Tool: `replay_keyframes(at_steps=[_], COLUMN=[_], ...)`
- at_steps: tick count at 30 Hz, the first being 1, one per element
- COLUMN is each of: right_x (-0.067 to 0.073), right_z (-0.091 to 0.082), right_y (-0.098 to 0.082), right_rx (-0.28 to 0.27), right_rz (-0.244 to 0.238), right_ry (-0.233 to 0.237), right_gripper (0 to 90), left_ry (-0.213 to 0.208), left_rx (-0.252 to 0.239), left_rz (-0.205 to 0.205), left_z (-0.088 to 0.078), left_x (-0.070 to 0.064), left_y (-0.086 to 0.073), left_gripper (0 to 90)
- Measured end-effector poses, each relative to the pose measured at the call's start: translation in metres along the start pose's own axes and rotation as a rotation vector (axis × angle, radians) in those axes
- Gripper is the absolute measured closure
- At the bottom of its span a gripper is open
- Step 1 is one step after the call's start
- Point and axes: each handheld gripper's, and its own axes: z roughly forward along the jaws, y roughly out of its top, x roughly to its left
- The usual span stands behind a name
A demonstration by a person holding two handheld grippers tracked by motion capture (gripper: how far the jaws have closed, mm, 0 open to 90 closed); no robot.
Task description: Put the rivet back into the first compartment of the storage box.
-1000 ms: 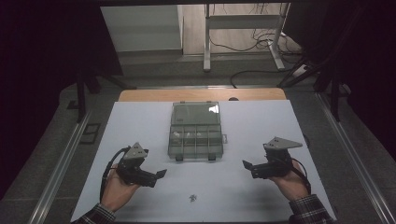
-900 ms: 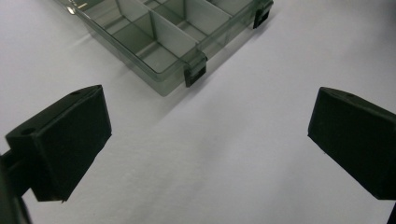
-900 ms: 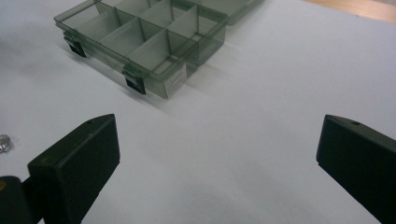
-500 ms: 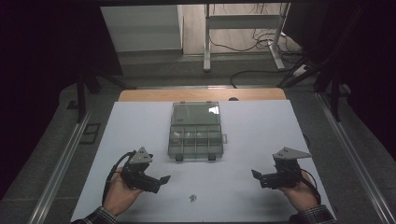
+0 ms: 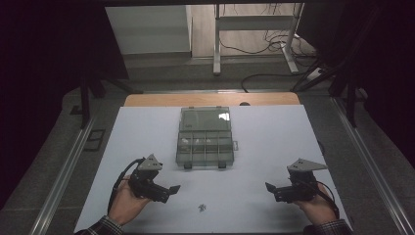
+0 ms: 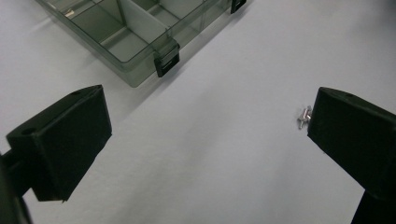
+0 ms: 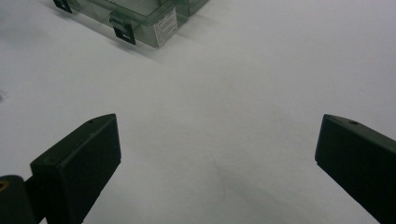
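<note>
A clear plastic compartment box (image 5: pixel 205 137) lies open in the middle of the white table, its lid folded back toward the far side. Its black latches (image 6: pixel 166 64) and near corner (image 7: pixel 144 23) appear in both gripper views. A small heap of metal screws (image 5: pixel 201 208) lies near the front edge; one screw (image 6: pixel 304 115) peeks out beside the left gripper's right jaw. My left gripper (image 5: pixel 166 192) is held low at the front left, open and holding nothing. At the front right my right gripper (image 5: pixel 274 192) is open too, over bare table.
The white sheet (image 5: pixel 264 142) covers the table, with a wooden strip (image 5: pixel 161 100) along its far edge. Beyond stand a metal stand (image 5: pixel 254 29), floor cables (image 5: pixel 274 73) and dark equipment at both sides.
Both hands have drawn back toward the front edge of the table. The right gripper has shifted farther right and nearer. The box and screws have not moved.
</note>
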Motion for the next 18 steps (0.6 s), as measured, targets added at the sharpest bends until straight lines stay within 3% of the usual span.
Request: replay_keyframes(at_steps=[8, 18], right_x=[0.000, 0.000], right_z=[0.000, 0.003], right_y=[0.000, -0.001], right_rx=[0.007, 0.038], right_rz=[-0.003, -0.017], right_ry=[0.000, -0.010], right_gripper=[0.4, 0.4], left_ry=[-0.011, -0.049], left_rx=[0.030, 0.107], left_rz=[0.015, 0.053], left_z=[0.008, 0.028], left_x=[-0.007, -0.020], left_y=[0.005, 0.015], left_gripper=[0.3, 0.4])
